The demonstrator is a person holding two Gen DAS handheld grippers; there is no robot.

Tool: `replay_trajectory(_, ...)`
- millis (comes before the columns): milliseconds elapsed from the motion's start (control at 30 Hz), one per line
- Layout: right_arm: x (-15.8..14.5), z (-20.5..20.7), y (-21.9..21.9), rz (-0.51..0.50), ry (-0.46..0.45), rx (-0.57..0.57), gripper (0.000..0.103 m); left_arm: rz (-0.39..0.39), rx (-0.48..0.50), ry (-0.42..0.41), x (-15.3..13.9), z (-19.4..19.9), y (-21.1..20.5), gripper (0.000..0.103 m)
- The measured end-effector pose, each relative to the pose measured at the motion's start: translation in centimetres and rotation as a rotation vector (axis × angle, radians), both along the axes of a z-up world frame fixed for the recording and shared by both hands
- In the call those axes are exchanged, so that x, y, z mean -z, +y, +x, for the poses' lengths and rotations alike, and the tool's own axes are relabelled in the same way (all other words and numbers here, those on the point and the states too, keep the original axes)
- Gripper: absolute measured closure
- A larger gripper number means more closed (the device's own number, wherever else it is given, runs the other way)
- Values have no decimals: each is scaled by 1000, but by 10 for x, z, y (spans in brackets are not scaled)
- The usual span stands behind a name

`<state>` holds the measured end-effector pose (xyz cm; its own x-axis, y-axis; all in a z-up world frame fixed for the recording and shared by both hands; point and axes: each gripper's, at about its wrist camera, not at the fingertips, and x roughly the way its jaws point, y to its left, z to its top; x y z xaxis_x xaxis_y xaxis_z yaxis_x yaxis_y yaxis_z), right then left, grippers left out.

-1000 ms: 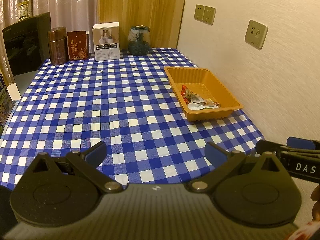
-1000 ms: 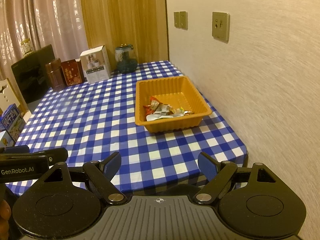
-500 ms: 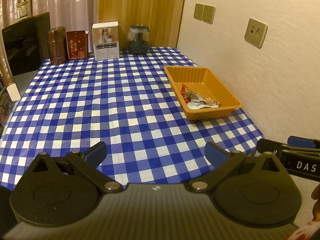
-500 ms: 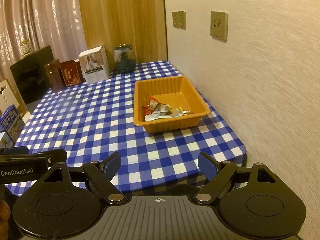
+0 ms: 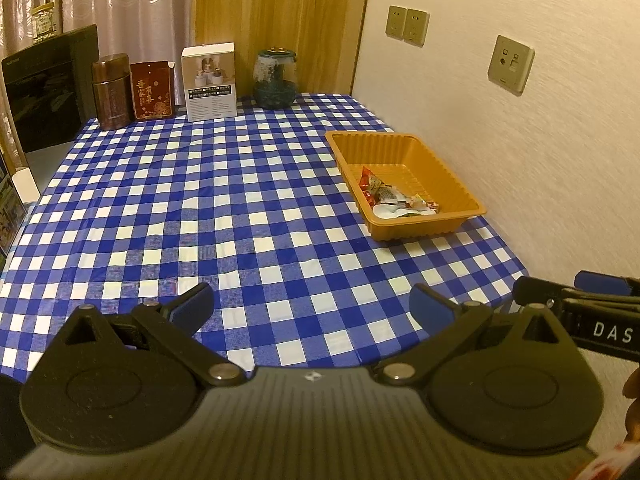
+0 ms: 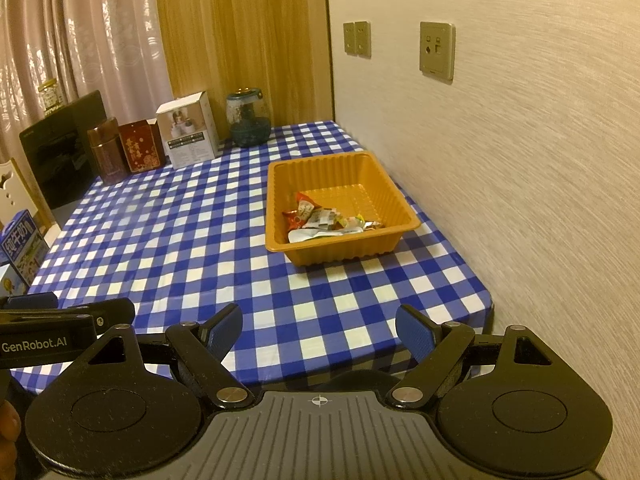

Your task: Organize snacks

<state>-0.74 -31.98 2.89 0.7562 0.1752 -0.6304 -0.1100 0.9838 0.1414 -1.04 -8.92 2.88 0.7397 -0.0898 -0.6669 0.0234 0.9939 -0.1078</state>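
An orange plastic tray (image 5: 448, 168) (image 6: 280, 192) stands on the blue checked tablecloth by the right wall. Several wrapped snacks (image 5: 394, 200) (image 6: 328, 222) lie in its near half. My left gripper (image 5: 310, 304) is open and empty above the table's near edge, well short of the tray. My right gripper (image 6: 318, 330) is open and empty, also at the near edge. The right gripper shows at the right edge of the left wrist view (image 5: 576, 300). The left gripper shows at the left edge of the right wrist view (image 6: 68, 312).
At the table's far end stand a brown canister (image 5: 111, 92), a red box (image 5: 153, 90), a white box (image 5: 209, 82) and a glass jar (image 5: 275, 79). A black appliance (image 5: 44, 84) is at far left. The wall (image 6: 520, 140) runs along the right.
Both grippers have drifted slightly; the views shift a little and the tray sits marginally farther off. Both stay open and empty.
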Motion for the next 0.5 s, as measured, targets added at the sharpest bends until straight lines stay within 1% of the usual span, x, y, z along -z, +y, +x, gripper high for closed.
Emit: replay_trajectory(500, 2, 1, -1, 1, 2, 0, 20, 0, 1, 1, 0, 0, 0, 0)
